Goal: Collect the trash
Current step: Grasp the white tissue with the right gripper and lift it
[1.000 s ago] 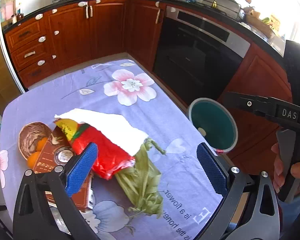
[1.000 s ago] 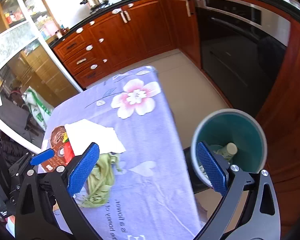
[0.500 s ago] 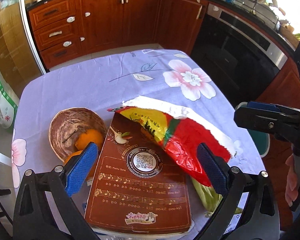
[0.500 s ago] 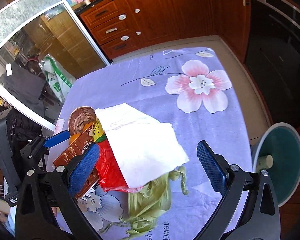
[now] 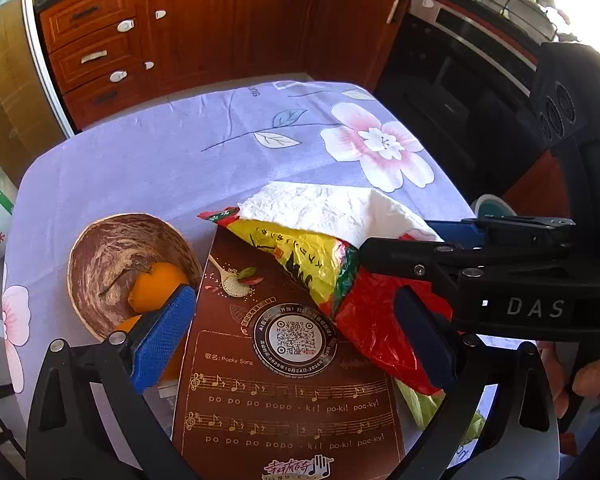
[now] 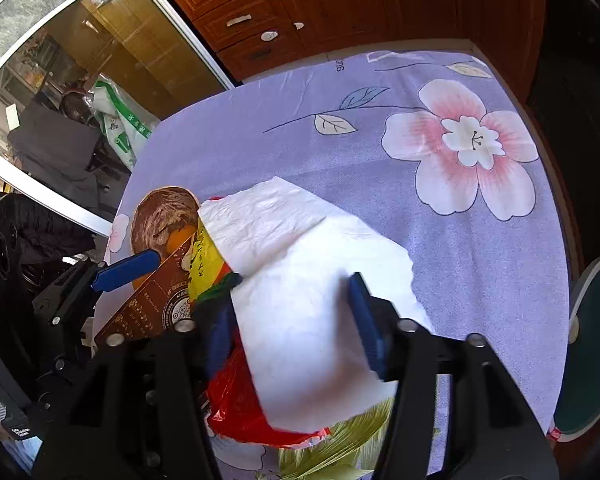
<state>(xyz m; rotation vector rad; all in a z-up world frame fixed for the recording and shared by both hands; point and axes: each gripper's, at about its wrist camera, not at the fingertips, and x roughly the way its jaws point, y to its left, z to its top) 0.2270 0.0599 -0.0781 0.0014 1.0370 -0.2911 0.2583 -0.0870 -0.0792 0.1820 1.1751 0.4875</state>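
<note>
A white paper towel lies over a red and yellow snack bag, with a green wrapper under both. My right gripper is down on this pile. Its jaws are closing with the paper towel between them, and both blue pads touch the towel's sides. In the left wrist view the right gripper reaches in from the right, held by a hand. My left gripper stands open wide above a brown printed box and the bag's near end, with nothing gripped.
A brown bowl with oranges sits left of the box. The lilac flowered tablecloth covers the table. A teal trash bin stands on the floor off the table's right edge. Wooden cabinets and an oven stand behind.
Both grippers swung left from the bin side toward the pile and came lower. The right gripper's jaws went from wide open to narrowed around the paper towel. The left stayed open.
</note>
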